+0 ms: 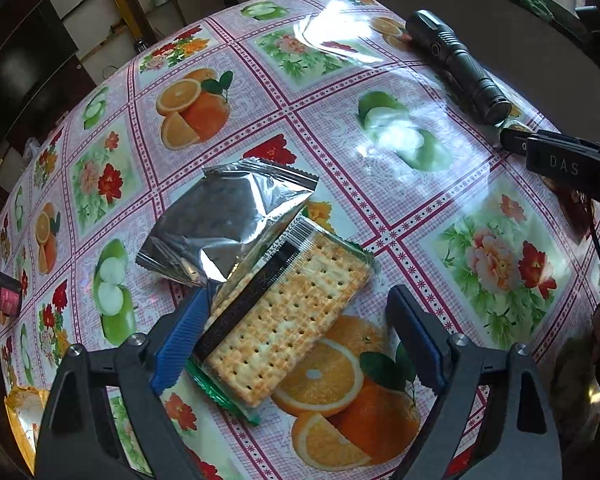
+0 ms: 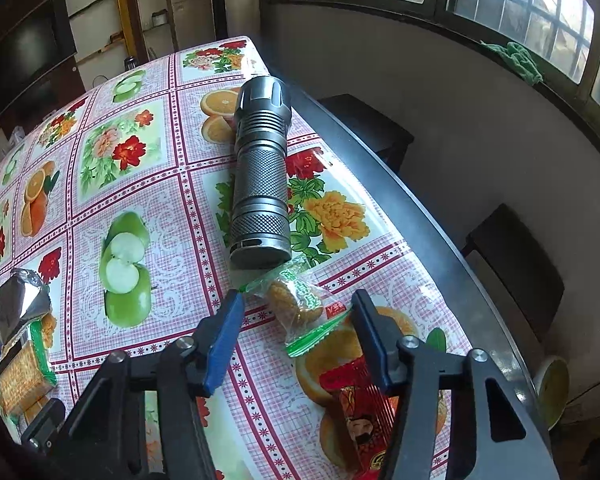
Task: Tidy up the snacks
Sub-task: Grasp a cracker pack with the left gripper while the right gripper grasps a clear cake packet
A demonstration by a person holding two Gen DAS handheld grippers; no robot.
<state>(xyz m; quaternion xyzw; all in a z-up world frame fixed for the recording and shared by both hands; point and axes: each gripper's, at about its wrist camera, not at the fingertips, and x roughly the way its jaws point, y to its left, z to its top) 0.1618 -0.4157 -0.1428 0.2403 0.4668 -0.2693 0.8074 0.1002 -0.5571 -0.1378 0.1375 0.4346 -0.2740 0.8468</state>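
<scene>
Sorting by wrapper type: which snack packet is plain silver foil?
The silver foil pouch, lying partly on the clear cracker pack. The other snacks show biscuits or red print.

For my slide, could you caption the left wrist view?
Open left gripper straddling a cracker pack beside a foil packet.

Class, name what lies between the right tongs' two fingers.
In the right wrist view, a clear green-edged cookie packet lies between the right tongs, untouched, just below the flashlight.
</scene>
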